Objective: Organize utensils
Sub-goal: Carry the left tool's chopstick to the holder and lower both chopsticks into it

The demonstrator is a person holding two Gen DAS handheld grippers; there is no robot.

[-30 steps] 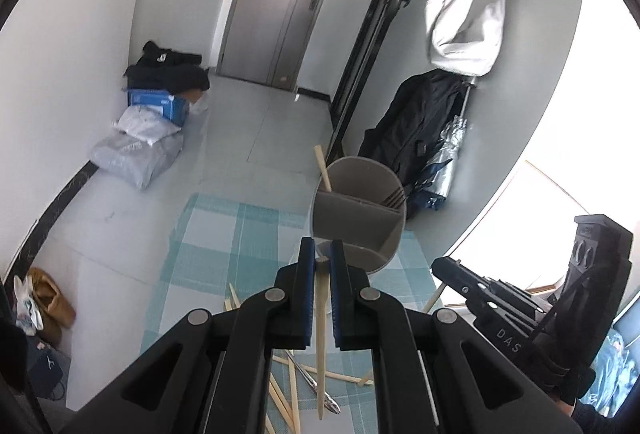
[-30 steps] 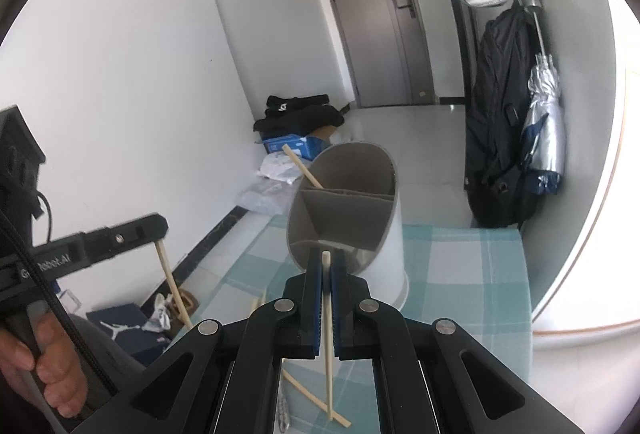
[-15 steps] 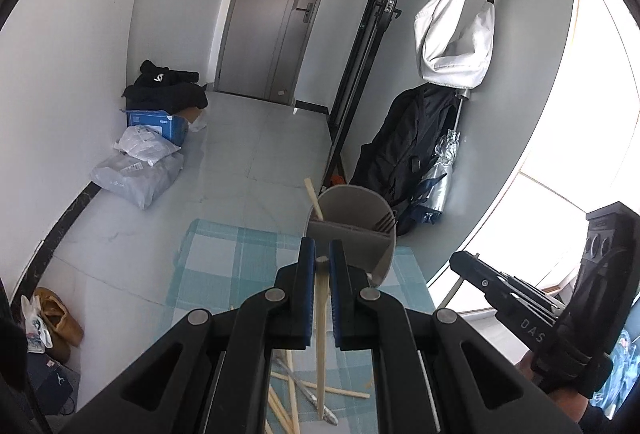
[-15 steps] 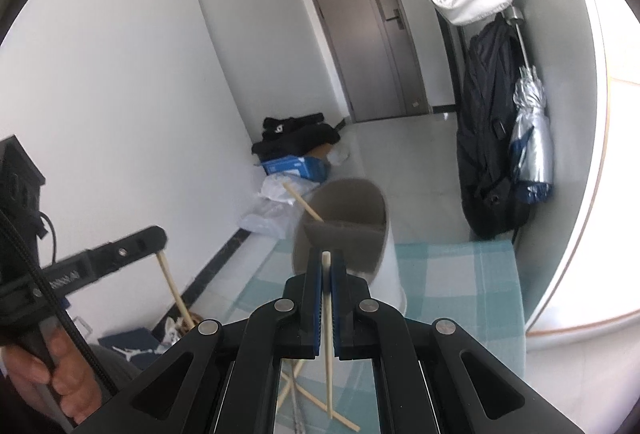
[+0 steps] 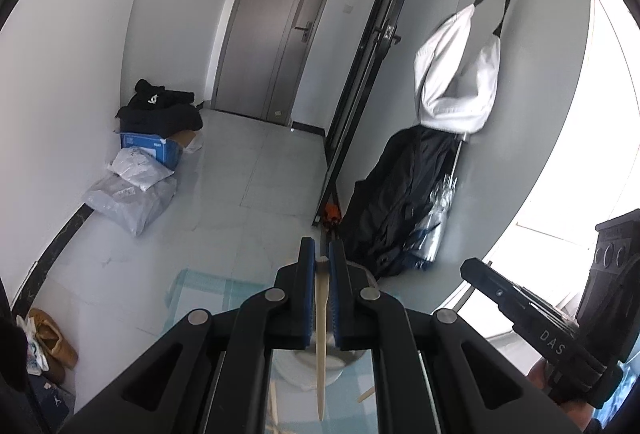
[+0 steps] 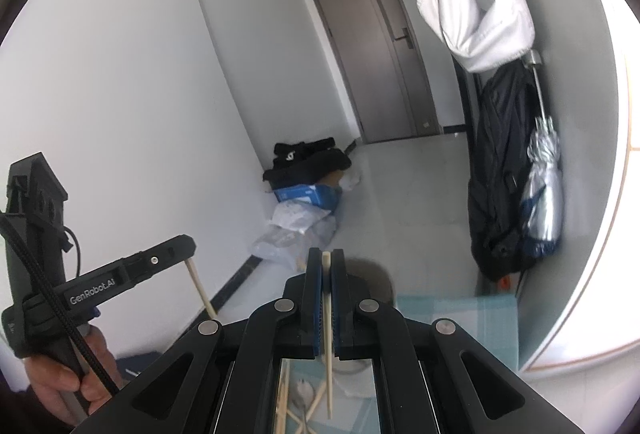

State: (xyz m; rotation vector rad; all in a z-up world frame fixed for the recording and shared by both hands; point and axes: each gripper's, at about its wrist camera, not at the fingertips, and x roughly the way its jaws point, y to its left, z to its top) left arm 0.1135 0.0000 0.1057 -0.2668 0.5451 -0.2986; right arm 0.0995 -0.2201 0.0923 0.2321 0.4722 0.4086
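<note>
My left gripper (image 5: 321, 266) is shut on a pale wooden chopstick (image 5: 321, 338) that hangs down between the pads. My right gripper (image 6: 326, 266) is shut on another chopstick (image 6: 328, 350), held upright. Both are raised high above the table. The grey utensil holder (image 5: 320, 358) sits below, mostly hidden behind the left gripper; its rim also shows in the right wrist view (image 6: 376, 280). Loose chopsticks (image 6: 312, 404) and a metal spoon (image 6: 300, 392) lie on the checked cloth beneath. The left gripper shows in the right wrist view (image 6: 188, 254), the right gripper in the left wrist view (image 5: 472, 268).
The teal checked tablecloth (image 6: 452, 318) covers the table. Beyond it is grey floor with plastic bags (image 5: 128, 189), a blue box (image 5: 148, 145) and black clothes. A dark coat and a silver umbrella (image 6: 542, 201) hang on the right wall.
Both grippers have risen and tilted up, each still holding its chopstick. The holder has dropped low in both views and is now mostly hidden.
</note>
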